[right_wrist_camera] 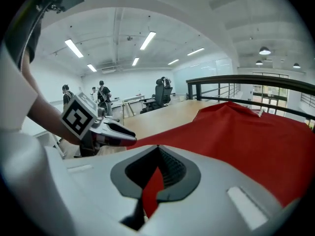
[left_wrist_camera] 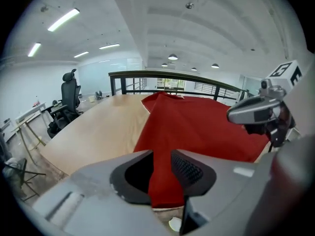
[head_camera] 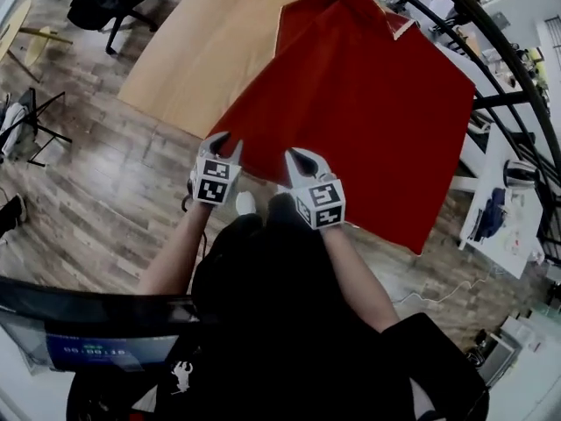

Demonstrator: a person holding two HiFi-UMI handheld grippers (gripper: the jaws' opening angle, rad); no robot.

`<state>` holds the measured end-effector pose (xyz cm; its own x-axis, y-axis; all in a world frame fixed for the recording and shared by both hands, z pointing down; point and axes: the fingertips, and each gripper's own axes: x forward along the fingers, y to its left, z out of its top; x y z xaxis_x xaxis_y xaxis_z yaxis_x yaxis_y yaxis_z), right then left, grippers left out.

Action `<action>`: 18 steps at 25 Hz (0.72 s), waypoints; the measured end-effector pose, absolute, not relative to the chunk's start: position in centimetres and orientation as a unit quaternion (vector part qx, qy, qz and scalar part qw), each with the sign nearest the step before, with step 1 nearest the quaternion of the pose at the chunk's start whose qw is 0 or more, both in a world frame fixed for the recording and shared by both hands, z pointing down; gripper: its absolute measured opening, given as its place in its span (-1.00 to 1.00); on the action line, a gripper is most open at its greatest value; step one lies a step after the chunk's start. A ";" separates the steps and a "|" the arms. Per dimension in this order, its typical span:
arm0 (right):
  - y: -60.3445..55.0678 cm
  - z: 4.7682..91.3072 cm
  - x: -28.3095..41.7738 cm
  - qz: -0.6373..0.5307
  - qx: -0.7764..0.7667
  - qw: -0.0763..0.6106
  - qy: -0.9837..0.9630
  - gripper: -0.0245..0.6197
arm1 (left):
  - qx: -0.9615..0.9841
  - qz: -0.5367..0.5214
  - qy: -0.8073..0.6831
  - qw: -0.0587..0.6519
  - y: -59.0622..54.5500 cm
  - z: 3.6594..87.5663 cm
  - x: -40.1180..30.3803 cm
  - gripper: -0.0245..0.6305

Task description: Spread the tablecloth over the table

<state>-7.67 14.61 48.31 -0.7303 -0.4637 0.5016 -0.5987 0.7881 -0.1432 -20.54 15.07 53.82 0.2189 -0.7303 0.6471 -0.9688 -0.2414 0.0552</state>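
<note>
— Tablecloth (head_camera: 368, 103), red: where is it?
— Draped over the right part of the long wooden desk (head_camera: 210, 42), its near edge hanging off toward the person.
— And the hand-held grippers?
— Right hand-held gripper (head_camera: 301, 158) is pinched tight on that near edge. Left hand-held gripper (head_camera: 226, 140) stands partly open, cloth edge between its parted jaws.

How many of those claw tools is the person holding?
2: the left hand-held gripper and right hand-held gripper, side by side at the near edge of the red tablecloth, cloth between each one's jaws.
</note>
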 end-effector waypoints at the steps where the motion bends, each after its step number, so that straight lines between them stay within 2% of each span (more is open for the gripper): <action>1: 14.4 48.1 -9.2 0.146 0.278 0.229 -0.921 -0.90 | 0.741 0.254 -0.574 0.237 14.4 54.1 -21.7 -0.54; 9: 13.9 49.8 -16.1 0.126 0.219 0.272 -0.928 -0.90 | 0.731 0.254 -0.575 0.266 12.8 56.8 -25.2 -0.37; 14: 11.5 50.0 -17.2 0.143 0.207 0.269 -0.930 -0.90 | 0.724 0.289 -0.554 0.293 11.9 58.7 -26.2 -0.33; 18: 9.5 51.0 -16.6 0.162 0.210 0.271 -0.925 -0.90 | 0.720 0.302 -0.537 0.319 11.4 59.5 -26.1 -0.75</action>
<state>-16.65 9.46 51.00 -0.7648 -0.3017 0.5693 -0.4771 0.8590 -0.1858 -26.09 11.41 59.53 0.2395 -0.5812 0.7778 -0.9665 -0.2192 0.1338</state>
